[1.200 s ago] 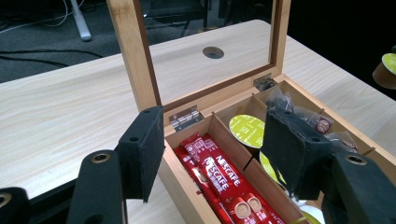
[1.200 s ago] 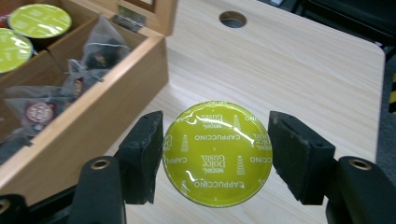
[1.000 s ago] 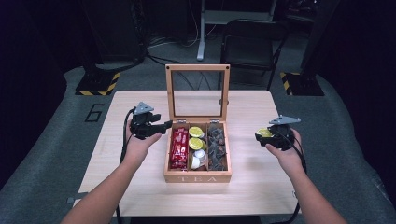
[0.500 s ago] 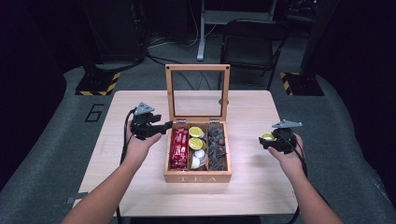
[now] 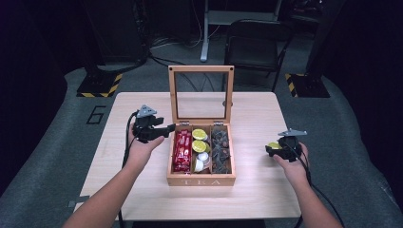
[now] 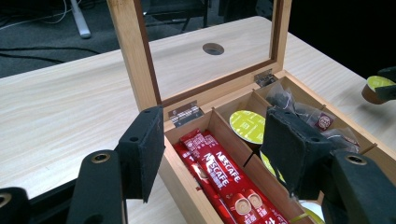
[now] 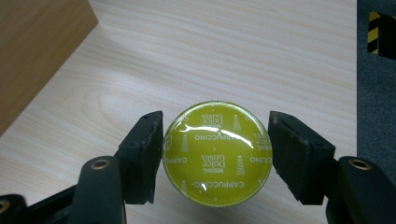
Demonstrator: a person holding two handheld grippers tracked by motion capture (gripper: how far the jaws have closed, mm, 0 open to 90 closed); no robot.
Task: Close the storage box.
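Capsule (image 7: 217,154) sits lid-up between our right gripper's (image 7: 215,156) clamping jaws, above bare tabletop (image 7: 224,56) right of the tea box (image 5: 201,180); left jaws gape empty.

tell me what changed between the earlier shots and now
The right gripper, clamped on the round yellow-green foil-topped coffee capsule, has sunk toward the light wooden table and shifted slightly outward, away from the wooden tea box. It neither took hold of nor let go of anything. The left gripper stayed by the box's left side, jaws open; the box's glass lid stayed up, contents unmoved.
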